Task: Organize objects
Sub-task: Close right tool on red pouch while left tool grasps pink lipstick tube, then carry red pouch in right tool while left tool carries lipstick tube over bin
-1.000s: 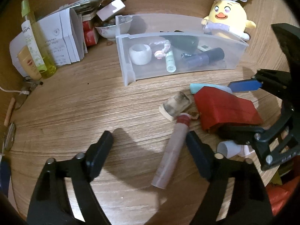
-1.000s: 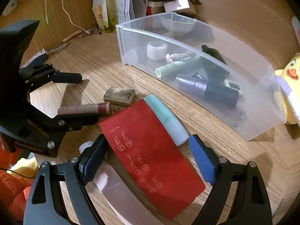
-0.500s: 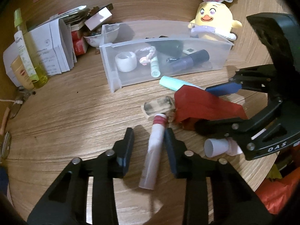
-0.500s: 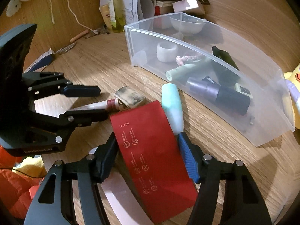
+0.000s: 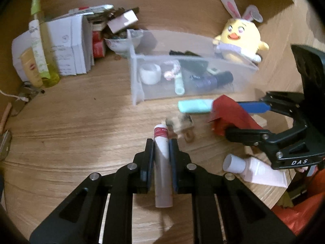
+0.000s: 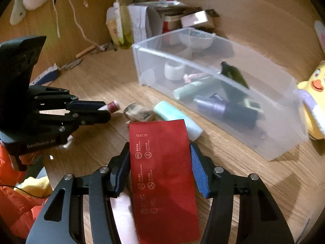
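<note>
Here, on the wooden tabletop [image 5: 61, 126]: left gripper [image 5: 161, 145] clenched on a slim pinkish tube with a dark red cap [image 5: 161, 162], pads pressing both its sides, cap end pointing toward the clear plastic bin [image 5: 138, 85]. Right gripper [image 6: 160, 158], jaws just closing, squeezed against both long edges of a red flat packet [image 6: 162, 162]. Just past the packet, a mint-green tube [image 6: 176, 118] lying on the wood beside the bin's front wall. Between the two grippers, a small blurred stamp-like block [image 5: 179, 123], touching or nearly touching the red cap. Inside the bin: a white ring-shaped jar [image 5: 150, 74], a dark purple bottle [image 5: 211, 80]. Beyond it, a yellow plush chick [image 5: 239, 40].
</note>
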{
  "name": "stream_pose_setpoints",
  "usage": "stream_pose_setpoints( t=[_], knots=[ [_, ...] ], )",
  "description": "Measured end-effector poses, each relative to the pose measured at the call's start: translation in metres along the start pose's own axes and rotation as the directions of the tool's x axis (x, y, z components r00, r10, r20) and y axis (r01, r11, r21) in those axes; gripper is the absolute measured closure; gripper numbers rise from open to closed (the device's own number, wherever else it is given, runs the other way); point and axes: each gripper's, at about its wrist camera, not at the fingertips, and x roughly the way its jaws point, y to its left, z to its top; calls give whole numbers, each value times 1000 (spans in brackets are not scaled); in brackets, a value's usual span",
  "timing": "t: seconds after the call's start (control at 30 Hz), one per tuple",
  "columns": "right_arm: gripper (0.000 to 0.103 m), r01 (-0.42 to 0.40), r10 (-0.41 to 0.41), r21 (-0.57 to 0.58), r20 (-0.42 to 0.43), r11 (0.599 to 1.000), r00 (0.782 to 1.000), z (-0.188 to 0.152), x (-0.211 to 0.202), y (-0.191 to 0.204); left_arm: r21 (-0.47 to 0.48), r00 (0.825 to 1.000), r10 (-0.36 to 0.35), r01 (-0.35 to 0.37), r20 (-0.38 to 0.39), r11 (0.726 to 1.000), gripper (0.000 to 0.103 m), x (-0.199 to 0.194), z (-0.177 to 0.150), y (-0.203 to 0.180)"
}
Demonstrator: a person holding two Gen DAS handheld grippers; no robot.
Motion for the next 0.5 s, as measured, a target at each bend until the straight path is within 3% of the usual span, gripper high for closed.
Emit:
stream_pose_setpoints(
  t=[0.5],
  knots=[
    [51,51,-71,113,181,992,981,13,-53,-21,-42,988,5,2,157,999,89,-34,35,-4]
  ],
)
